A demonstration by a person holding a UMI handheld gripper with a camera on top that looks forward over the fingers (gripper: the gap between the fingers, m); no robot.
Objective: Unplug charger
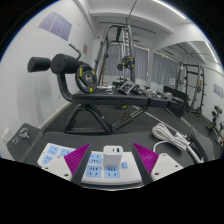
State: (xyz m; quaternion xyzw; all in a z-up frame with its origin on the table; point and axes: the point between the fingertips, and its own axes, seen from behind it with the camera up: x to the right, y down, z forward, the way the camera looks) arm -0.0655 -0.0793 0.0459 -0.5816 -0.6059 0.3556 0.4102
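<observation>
The hand-held gripper point(112, 158), fingers spread, flanks the white charger point(113, 155) on the power strip point(100, 172); a weight bench point(105, 95) stands beyond.

A black weight bench point(105, 98) with padded rollers stood beyond, on a dark floor point(70, 125). Behind it rose a white cable machine frame point(122, 55). More gym equipment point(190, 88), perhaps a rack, stood off by the windows point(160, 50).

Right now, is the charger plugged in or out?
Plugged in: the white charger sits seated in the power strip, between the open hand-held gripper fingers, neither pad visibly pressing it.
</observation>
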